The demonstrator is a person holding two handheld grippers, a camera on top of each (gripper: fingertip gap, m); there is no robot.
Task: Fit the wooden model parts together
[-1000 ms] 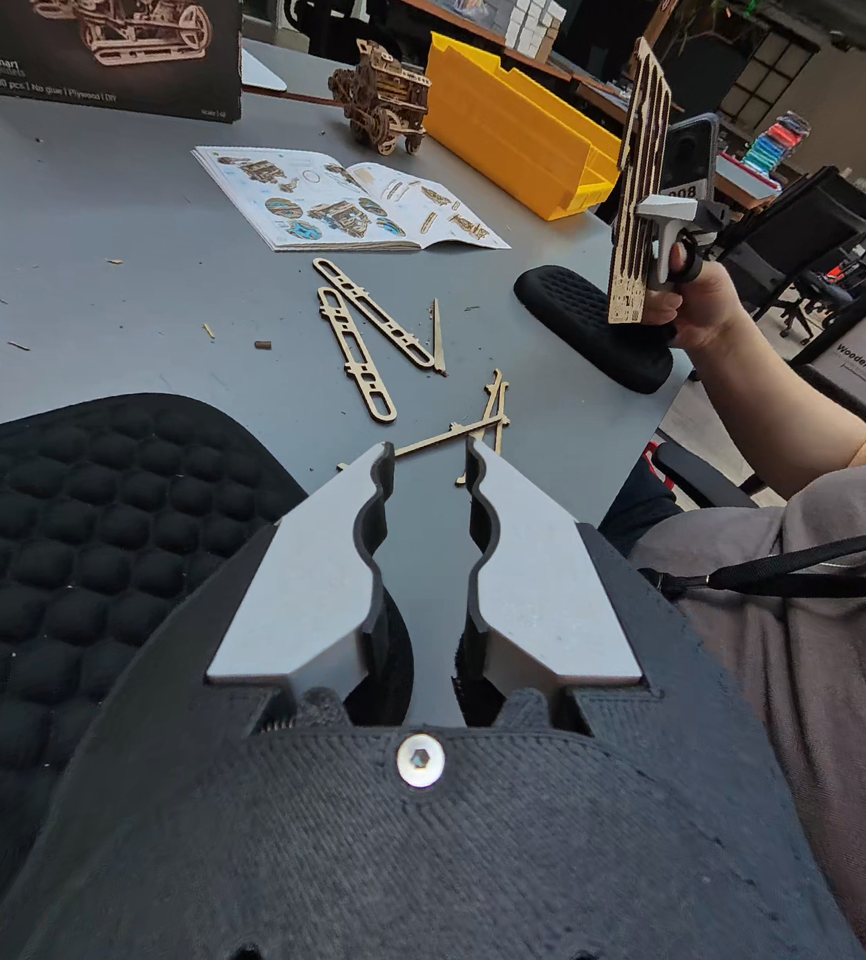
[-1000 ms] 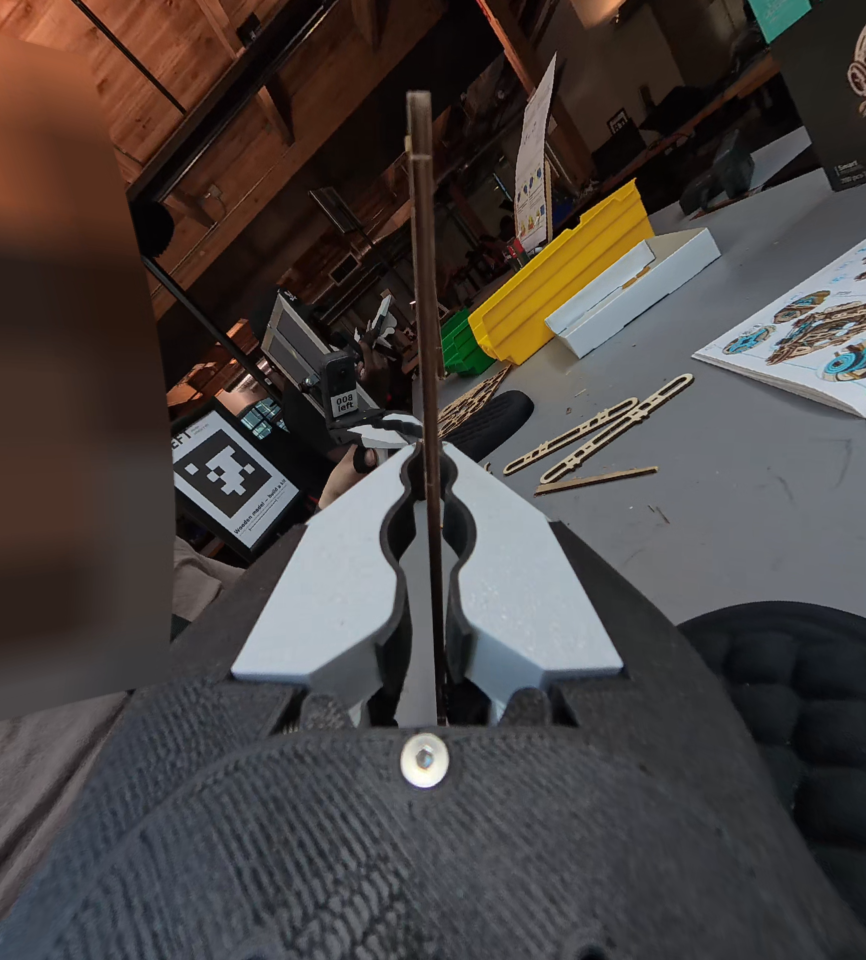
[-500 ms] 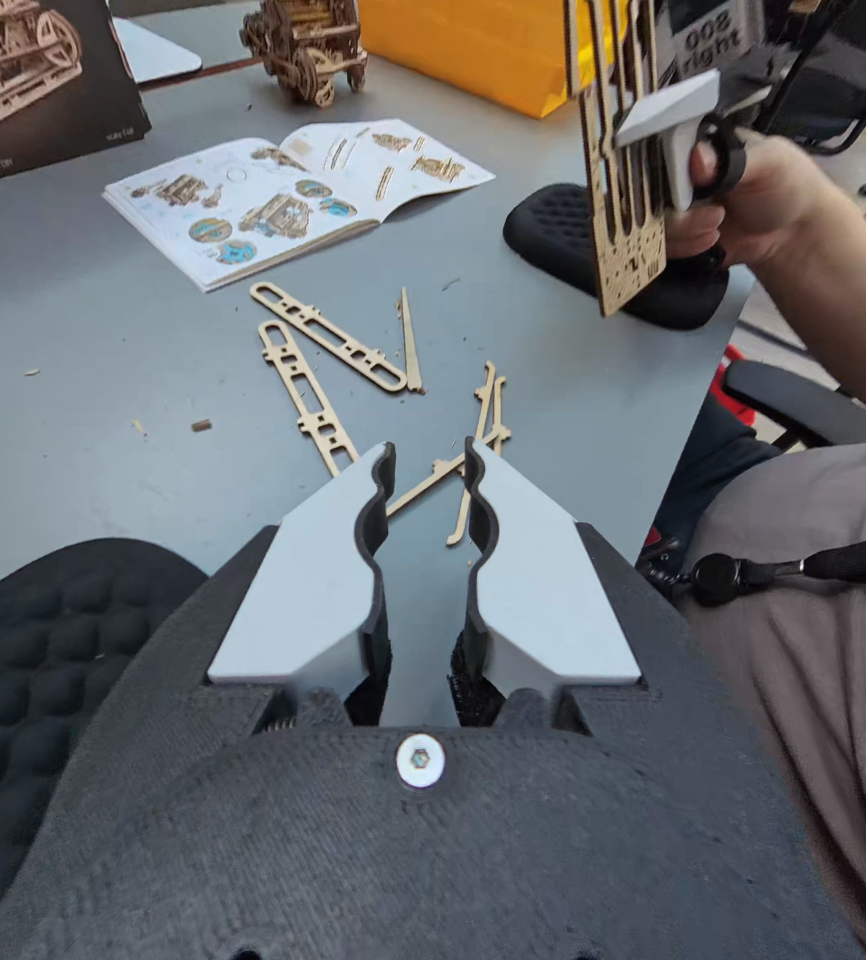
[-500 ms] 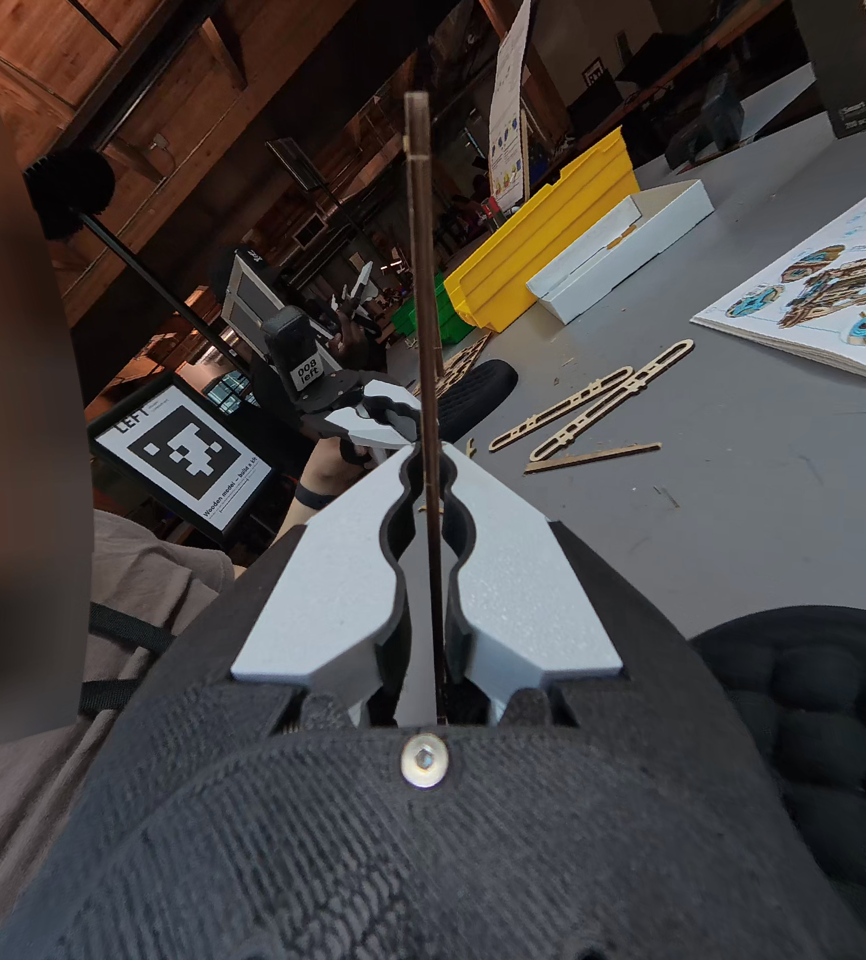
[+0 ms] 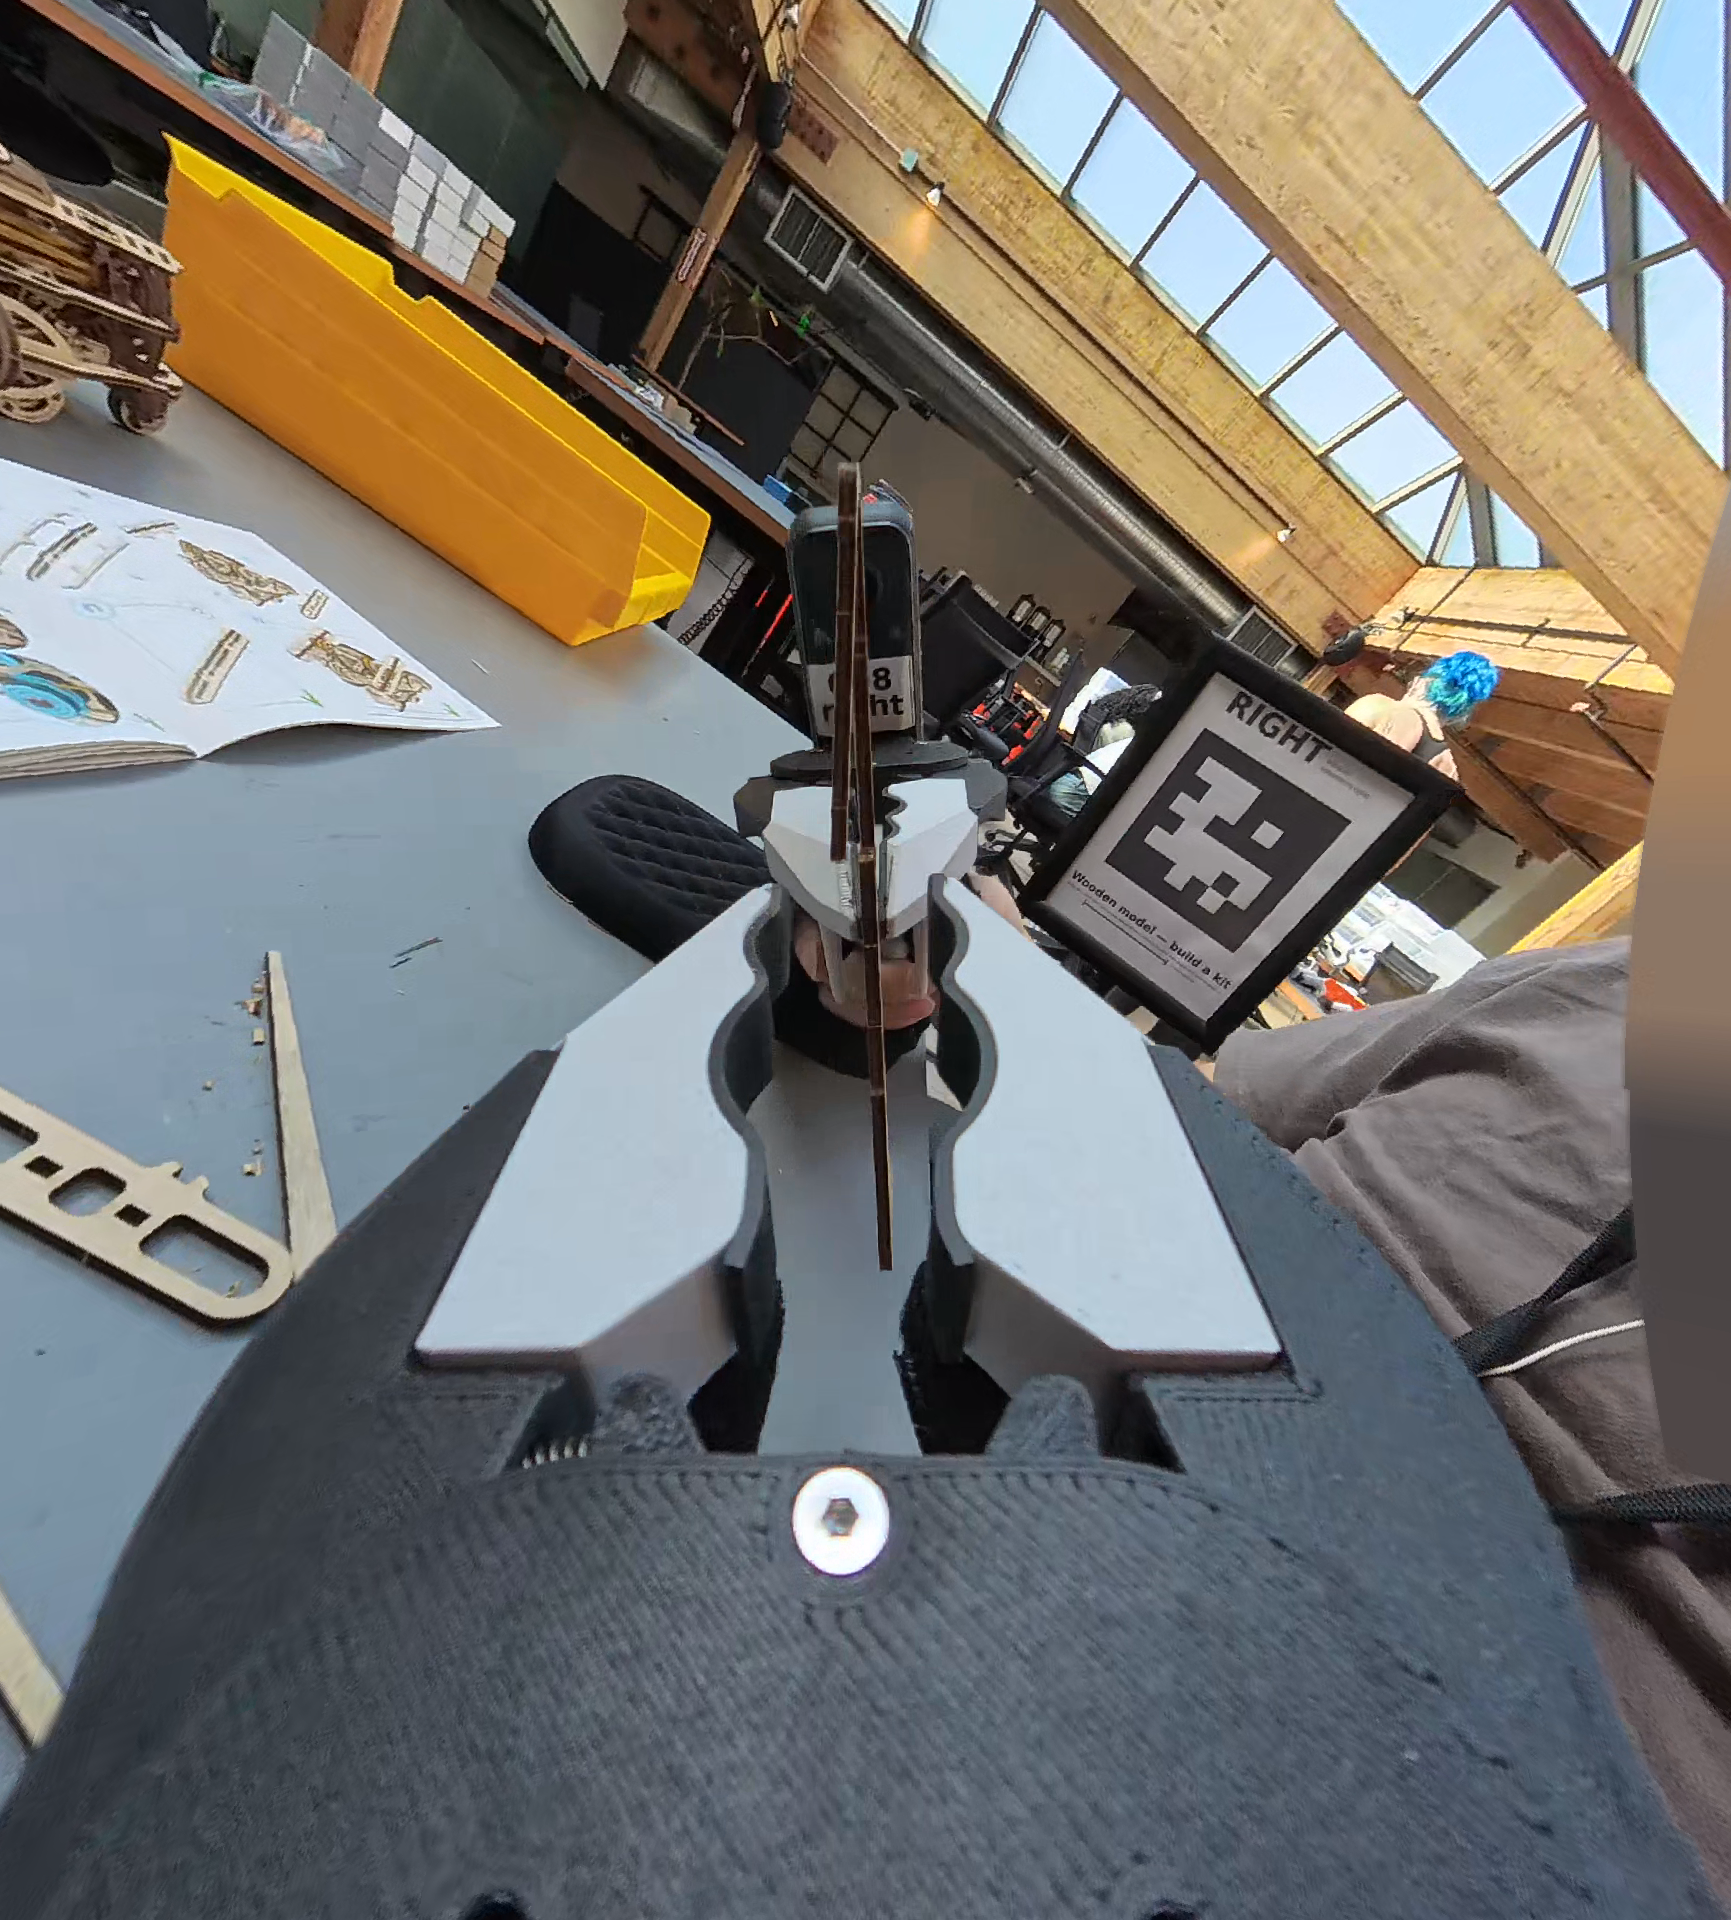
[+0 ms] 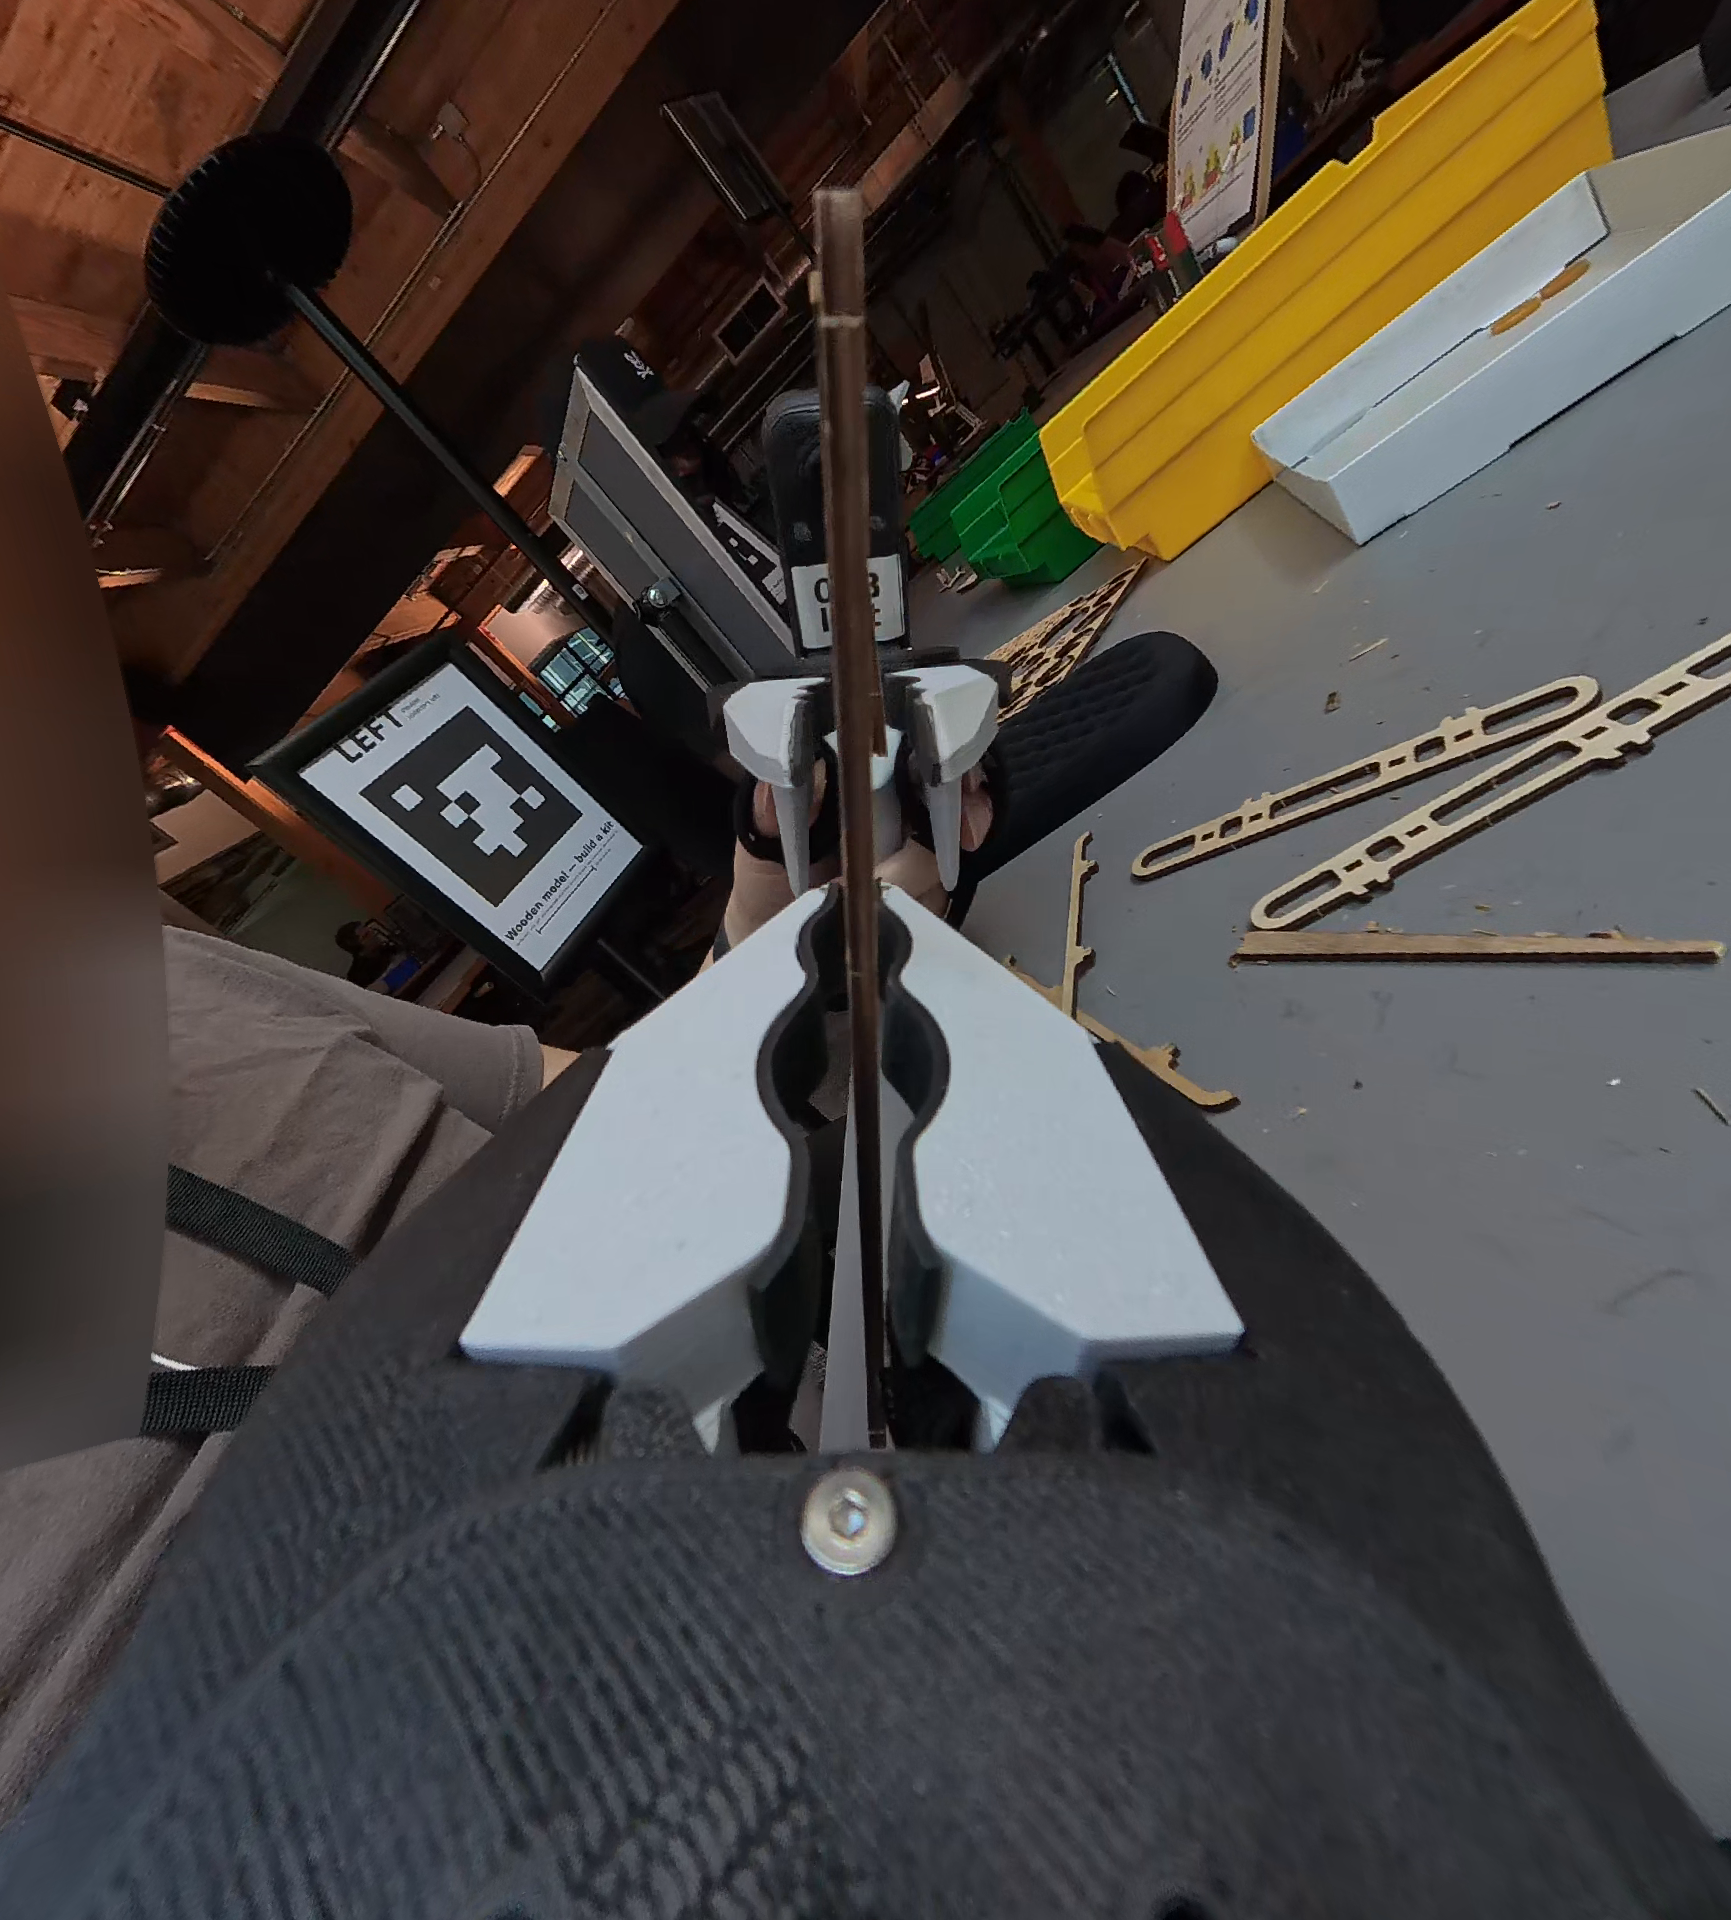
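My right gripper (image 6: 853,920) is shut on a thin wooden parts sheet (image 6: 845,520), seen edge-on and standing upright above the grey table (image 6: 1463,1195). My left gripper (image 5: 856,920) is open and faces the right gripper (image 5: 866,857) head-on. The sheet's edge (image 5: 873,1091) reaches in between the left fingers with a gap on each side. In the right wrist view the left gripper (image 6: 856,727) shows behind the sheet, jaws apart. Loose slotted strips (image 6: 1360,790) and a thin strip (image 6: 1474,945) lie on the table; one slotted strip (image 5: 82,1195) shows in the left wrist view.
A yellow bin (image 5: 404,384), an open instruction booklet (image 5: 113,613) and a built wooden model (image 5: 9,301) sit further back. A black pad (image 5: 653,852) lies at the table edge. A white box (image 6: 1567,312) and green bins (image 6: 996,509) are behind. The person's torso is close by. Both grippers' tips are close together, under 4 cm apart.
My left gripper has lifted off the table and turned to face the right gripper, so the sheet now sits between its open fingers. The right gripper still holds the sheet.
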